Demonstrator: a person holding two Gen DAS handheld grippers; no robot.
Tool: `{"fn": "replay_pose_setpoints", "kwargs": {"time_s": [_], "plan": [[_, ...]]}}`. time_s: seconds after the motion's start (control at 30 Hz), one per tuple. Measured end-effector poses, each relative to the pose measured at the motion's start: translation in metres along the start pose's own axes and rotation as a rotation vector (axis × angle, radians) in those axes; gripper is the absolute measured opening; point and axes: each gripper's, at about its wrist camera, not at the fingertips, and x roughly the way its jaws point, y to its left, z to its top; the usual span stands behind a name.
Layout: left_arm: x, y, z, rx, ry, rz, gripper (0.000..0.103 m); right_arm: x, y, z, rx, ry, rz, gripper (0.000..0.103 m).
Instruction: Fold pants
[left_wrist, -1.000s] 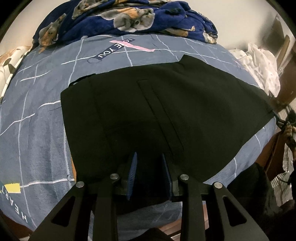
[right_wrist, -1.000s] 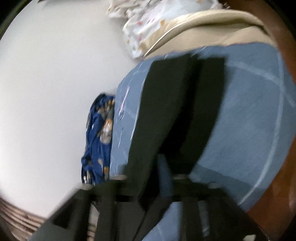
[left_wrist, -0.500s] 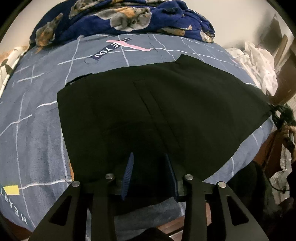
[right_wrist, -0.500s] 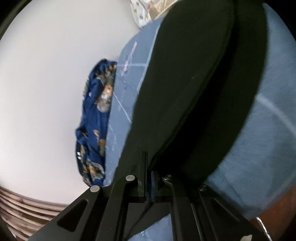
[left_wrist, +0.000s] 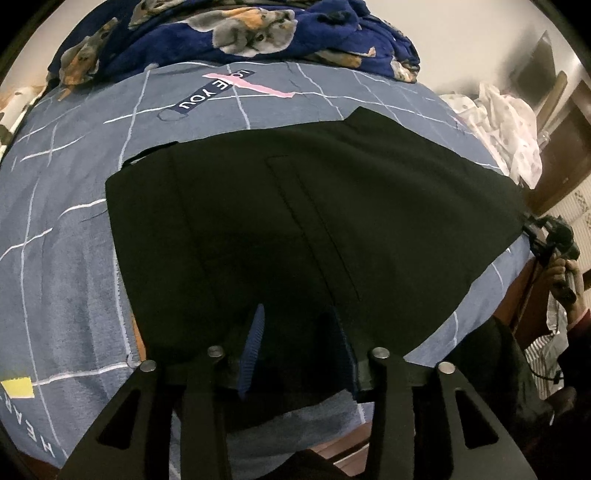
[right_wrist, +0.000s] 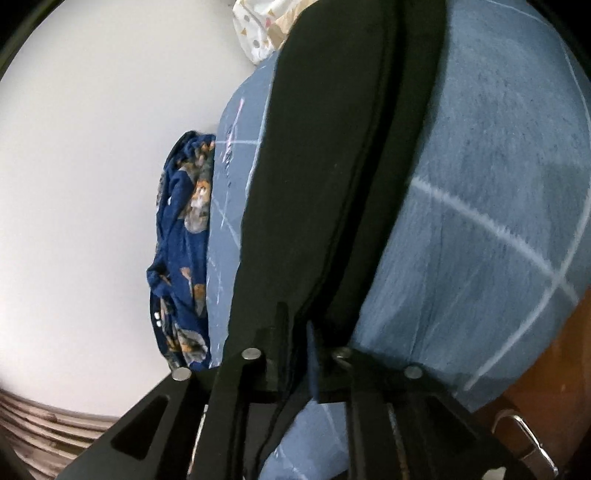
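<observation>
Black pants (left_wrist: 314, 229) lie spread flat on a blue grid-pattern bedsheet (left_wrist: 66, 258). My left gripper (left_wrist: 295, 332) is open, its blue-padded fingers (left_wrist: 255, 343) hovering over the near edge of the pants with nothing between them. My right gripper (right_wrist: 295, 332) is shut on the edge of the pants (right_wrist: 332, 166), holding the fabric at the bed's right side. In the left wrist view the right gripper (left_wrist: 546, 236) shows at the pants' far right corner.
A dark blue animal-print blanket (left_wrist: 229, 33) is heaped at the far side of the bed. White patterned cloth (left_wrist: 506, 125) lies at the right. The wooden bed frame (right_wrist: 535, 387) runs along the near edge. A white wall (right_wrist: 92, 184) stands behind.
My right gripper has closed on the pants' edge and its view has steadied. My left gripper has drawn slightly back and up over the near edge, still open.
</observation>
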Motion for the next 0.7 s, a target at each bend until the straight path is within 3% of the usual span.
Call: {"fn": "replay_pose_setpoints", "kwargs": {"time_s": [0.07,0.23,0.3,0.37,0.43,0.7], "plan": [[0.0,-0.002,0.0,0.005,-0.001,-0.006,0.05,-0.002,0.009,-0.01,-0.045,0.022,0.031,0.053],[0.004,-0.015,-0.002,0.068,-0.004,0.018,0.062,0.026,0.024,-0.044,-0.085,0.133,0.078,0.056],[0.005,-0.019,-0.004,0.094,-0.006,0.035,0.065,0.036,0.027,-0.053,-0.102,0.151,0.081,0.048],[0.006,-0.022,-0.006,0.115,-0.013,0.047,0.066,0.048,0.031,-0.063,-0.133,0.179,0.048,0.006],[0.006,-0.022,-0.007,0.124,-0.02,0.047,0.066,0.057,0.024,-0.069,-0.085,0.207,0.038,0.005],[0.003,-0.016,-0.008,0.108,-0.028,0.019,0.067,0.051,0.005,-0.072,-0.058,0.186,0.022,0.003]]}}
